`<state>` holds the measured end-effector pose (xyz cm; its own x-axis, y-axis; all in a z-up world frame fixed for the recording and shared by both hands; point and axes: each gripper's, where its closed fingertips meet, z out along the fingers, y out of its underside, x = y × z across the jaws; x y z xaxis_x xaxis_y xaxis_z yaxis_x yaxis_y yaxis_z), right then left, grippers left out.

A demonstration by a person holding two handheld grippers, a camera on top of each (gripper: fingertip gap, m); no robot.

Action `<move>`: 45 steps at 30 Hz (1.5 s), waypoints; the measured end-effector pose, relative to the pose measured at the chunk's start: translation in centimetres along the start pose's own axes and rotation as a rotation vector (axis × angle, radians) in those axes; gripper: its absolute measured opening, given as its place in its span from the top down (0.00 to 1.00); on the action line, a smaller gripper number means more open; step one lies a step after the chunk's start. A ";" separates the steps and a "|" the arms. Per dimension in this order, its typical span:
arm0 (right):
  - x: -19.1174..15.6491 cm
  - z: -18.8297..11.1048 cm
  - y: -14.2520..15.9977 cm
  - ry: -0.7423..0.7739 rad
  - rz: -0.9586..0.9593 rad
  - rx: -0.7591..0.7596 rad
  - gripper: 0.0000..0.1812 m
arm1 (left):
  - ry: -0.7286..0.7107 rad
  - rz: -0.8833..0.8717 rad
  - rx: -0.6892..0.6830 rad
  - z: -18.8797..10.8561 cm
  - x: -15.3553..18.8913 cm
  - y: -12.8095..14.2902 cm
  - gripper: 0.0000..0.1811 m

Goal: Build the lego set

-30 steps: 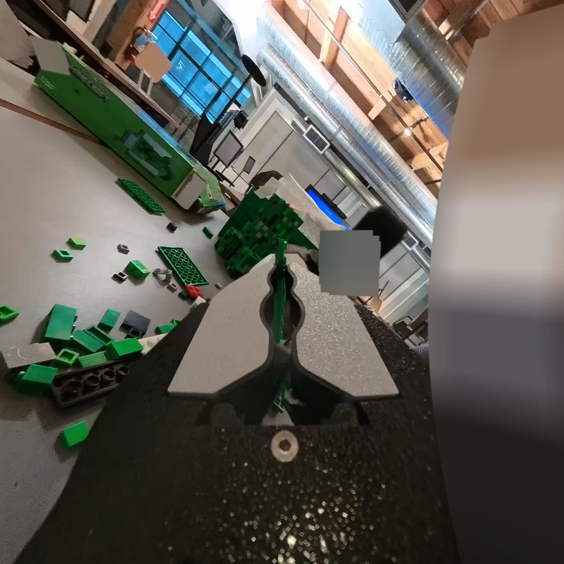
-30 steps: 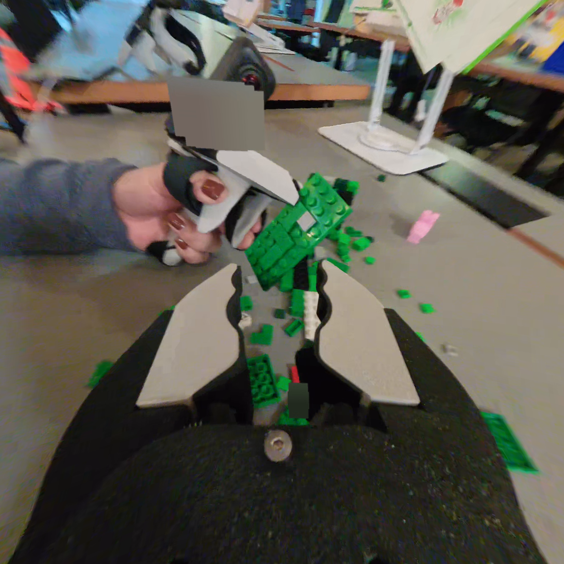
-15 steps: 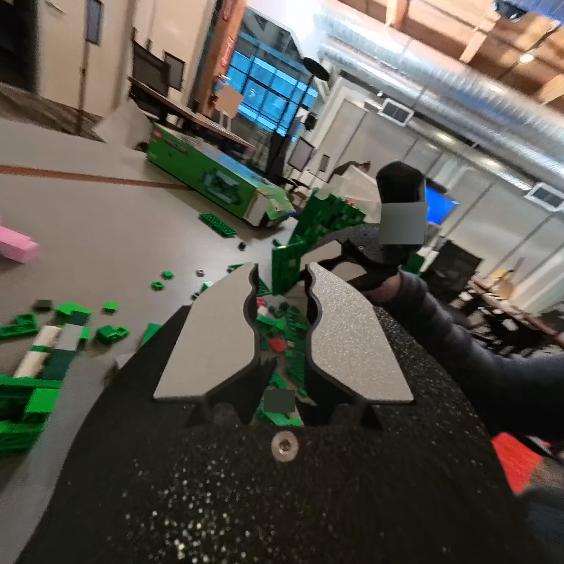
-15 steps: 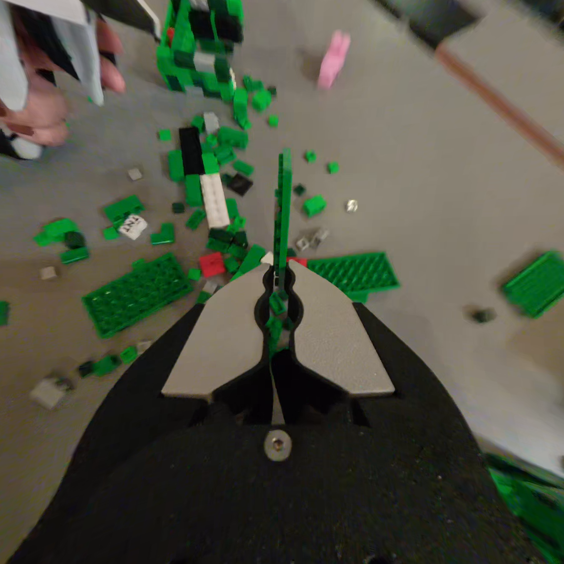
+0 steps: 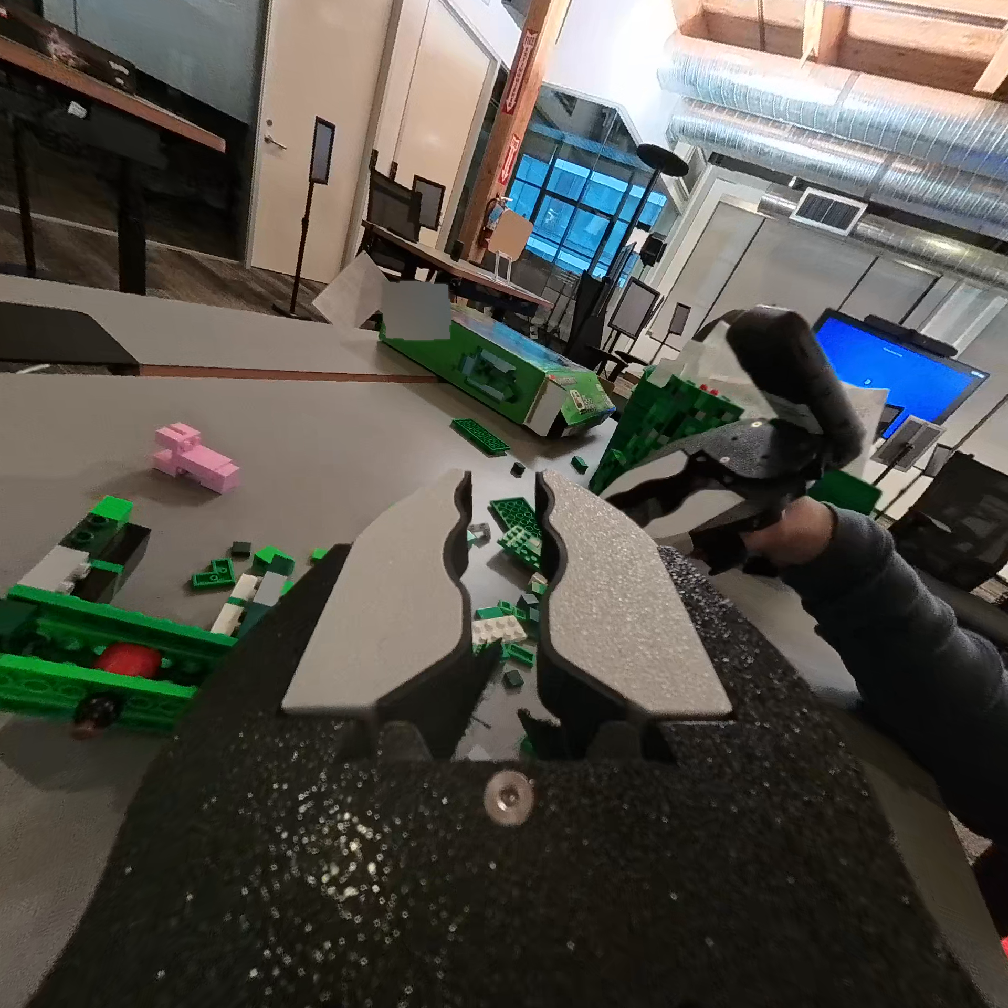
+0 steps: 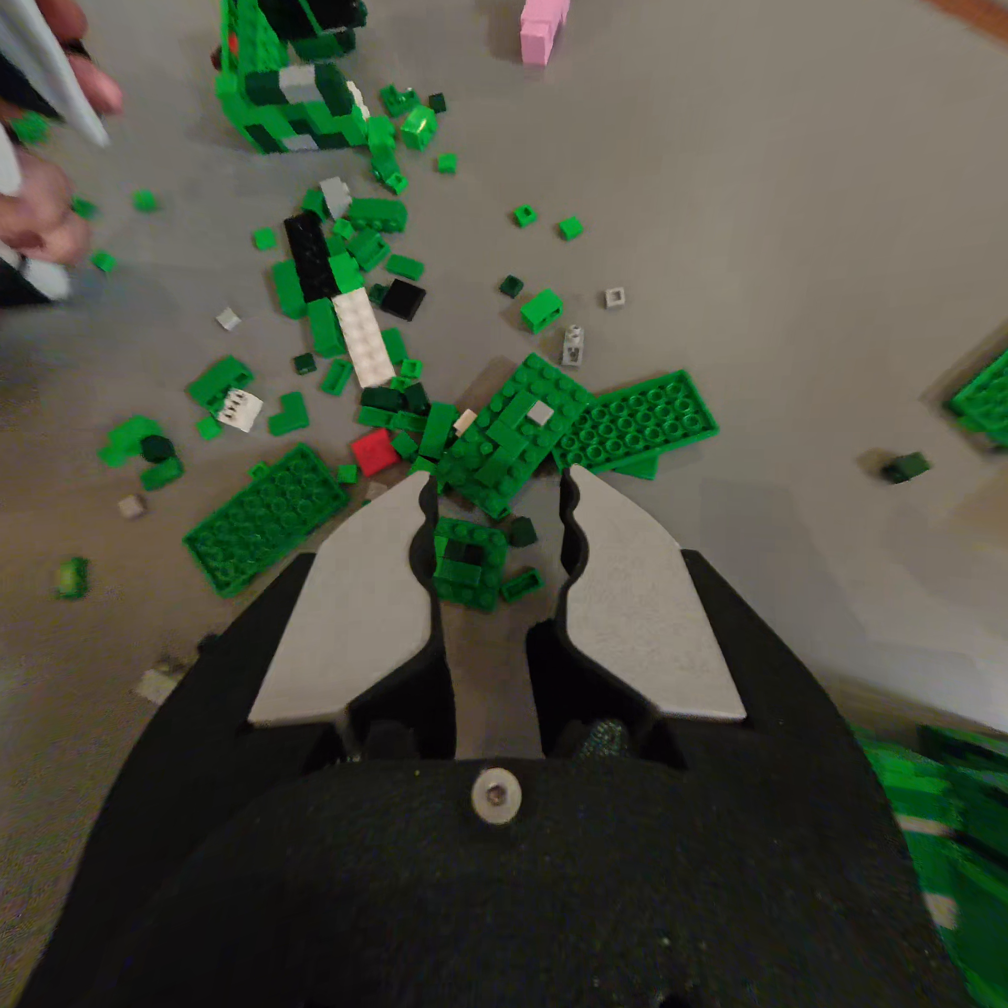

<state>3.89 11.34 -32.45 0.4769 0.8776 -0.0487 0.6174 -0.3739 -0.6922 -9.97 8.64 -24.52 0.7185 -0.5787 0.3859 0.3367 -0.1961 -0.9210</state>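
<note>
right now both tools are empty: the left gripper (image 5: 502, 480) has its jaws spread over scattered bricks, and the right gripper (image 6: 496, 480) gapes above a studded green plate assembly (image 6: 507, 436) lying flat on the grey table (image 6: 763, 218). nearby sit a pink pig (image 5: 193, 457) and a green box (image 5: 491, 376); an office lies behind.

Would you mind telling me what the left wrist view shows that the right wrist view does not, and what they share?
Only the left wrist view shows the green set box, the blue screen and the room behind.

Only the right wrist view shows the red tile and the black-and-white brick strip from above.

Both show the pink pig figure, the grey table, and loose green bricks. Each view's own claw, left and right, is open and empty.
</note>
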 end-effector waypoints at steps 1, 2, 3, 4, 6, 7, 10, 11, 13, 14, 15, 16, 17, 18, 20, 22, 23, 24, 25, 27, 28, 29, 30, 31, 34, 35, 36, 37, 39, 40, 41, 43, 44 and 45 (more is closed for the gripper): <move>0.2 -0.3 -0.2 0.042 -0.065 0.004 0.76 | 0.001 0.014 -0.004 -0.1 0.1 -0.1 0.88; 0.5 -0.7 -0.4 0.091 -0.138 0.019 0.76 | 0.001 0.034 -0.011 -0.1 0.2 -0.2 0.88; 0.8 -1.0 -1.0 0.148 -0.215 0.051 0.76 | 0.006 0.062 -0.024 -0.2 0.4 -0.2 0.86; 1.0 -1.4 -1.6 0.205 -0.297 0.097 0.77 | 0.008 0.096 -0.046 -0.2 0.6 -0.1 0.85; 1.0 -2.4 -2.9 0.336 -0.433 0.215 0.79 | 0.029 0.180 -0.100 -0.2 1.3 0.3 0.82; 1.0 -2.9 -3.4 0.394 -0.477 0.273 0.81 | 0.047 0.211 -0.132 -0.2 1.8 0.7 0.82; 0.2 -4.3 -4.3 0.479 -0.523 0.477 0.80 | 0.100 0.182 -0.275 0.0 4.0 2.8 0.80; -0.4 -4.6 -4.4 0.466 -0.520 0.547 0.80 | 0.106 0.146 -0.329 0.1 4.9 3.7 0.79; -0.6 -5.1 -4.3 0.482 -0.525 0.640 0.80 | 0.069 0.133 -0.481 0.4 6.2 6.4 0.78; -0.2 -5.4 -4.4 0.508 -0.520 0.674 0.81 | 0.047 0.158 -0.574 0.4 6.7 8.1 0.77; 0.0 -5.5 -4.5 0.519 -0.498 0.708 0.81 | 0.012 0.179 -0.654 0.3 7.0 9.6 0.77; 0.0 -5.5 -4.5 0.497 -0.474 0.745 0.81 | -0.012 0.187 -0.701 0.4 7.3 10.6 0.77; -0.1 -5.4 -4.4 0.471 -0.461 0.766 0.81 | -0.026 0.180 -0.722 0.6 7.7 11.3 0.77; 0.0 -5.6 -4.4 0.474 -0.451 0.774 0.80 | -0.026 0.179 -0.714 1.0 8.1 11.4 0.77; 0.0 -6.6 -4.6 0.468 -0.429 0.836 0.80 | -0.057 0.184 -0.677 2.5 8.0 10.8 0.76; 0.0 -7.7 -4.7 0.457 -0.397 0.900 0.80 | -0.088 0.187 -0.651 4.5 7.5 9.7 0.75; -0.1 -8.2 -4.7 0.453 -0.386 0.922 0.81 | -0.107 0.208 -0.657 5.6 7.1 9.5 0.74; -0.1 -8.5 -4.6 0.446 -0.376 0.933 0.81 | -0.136 0.224 -0.684 6.5 6.6 9.5 0.71; -0.2 -8.7 -4.4 0.437 -0.372 0.939 0.81 | -0.164 0.245 -0.729 7.3 6.0 9.7 0.68; -0.8 -9.1 -3.9 0.401 -0.389 0.946 0.82 | -0.144 0.371 -0.828 8.7 5.5 10.4 0.62; -1.0 -9.3 -3.5 0.386 -0.402 0.948 0.83 | -0.079 0.452 -0.859 9.3 5.6 10.6 0.60; -1.2 -9.6 -3.2 0.372 -0.417 0.951 0.83 | 0.020 0.501 -0.898 9.7 6.0 11.1 0.58; -1.3 -9.9 -2.8 0.356 -0.430 0.954 0.83 | 0.120 0.521 -0.947 9.7 6.4 11.6 0.56; -1.3 -10.3 -2.4 0.343 -0.435 0.957 0.83 | 0.184 0.534 -0.993 9.7 6.3 12.0 0.53; -0.5 -11.2 -1.8 0.312 -0.398 0.973 0.84 | 0.239 0.572 -1.111 9.9 4.7 12.3 0.50; -0.1 -11.3 -1.7 0.299 -0.371 0.976 0.84 | 0.247 0.578 -1.151 9.9 4.1 12.4 0.48; 0.2 -11.4 -1.7 0.284 -0.342 0.976 0.84 | 0.261 0.578 -1.191 9.9 3.8 12.7 0.47; 0.5 -11.3 -1.7 0.271 -0.316 0.973 0.84 | 0.275 0.577 -1.230 9.8 3.5 13.0 0.48; 0.8 -11.1 -1.7 0.253 -0.284 0.966 0.84 | 0.299 0.578 -1.302 9.7 3.3 13.9 0.49; 0.8 -11.1 -1.7 0.250 -0.282 0.963 0.84 | 0.300 0.587 -1.328 9.8 3.1 14.3 0.49; 0.8 -11.1 -1.7 0.252 -0.288 0.963 0.84 | 0.306 0.605 -1.319 10.2 3.2 14.3 0.52; 0.6 -11.1 -1.6 0.261 -0.311 0.963 0.84 | 0.295 0.601 -1.340 10.4 3.3 14.2 0.61; 0.5 -11.1 -1.6 0.266 -0.322 0.962 0.84 | 0.297 0.602 -1.340 10.6 3.4 14.2 0.63; 0.4 -11.1 -1.6 0.267 -0.330 0.961 0.84 | 0.299 0.614 -1.343 10.5 3.4 14.2 0.63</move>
<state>10.07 8.99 -23.36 0.5699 0.7541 0.3262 0.0414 0.3701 -0.9280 3.65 12.25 -35.75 0.3342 -0.9406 0.0605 -0.8726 -0.3330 -0.3573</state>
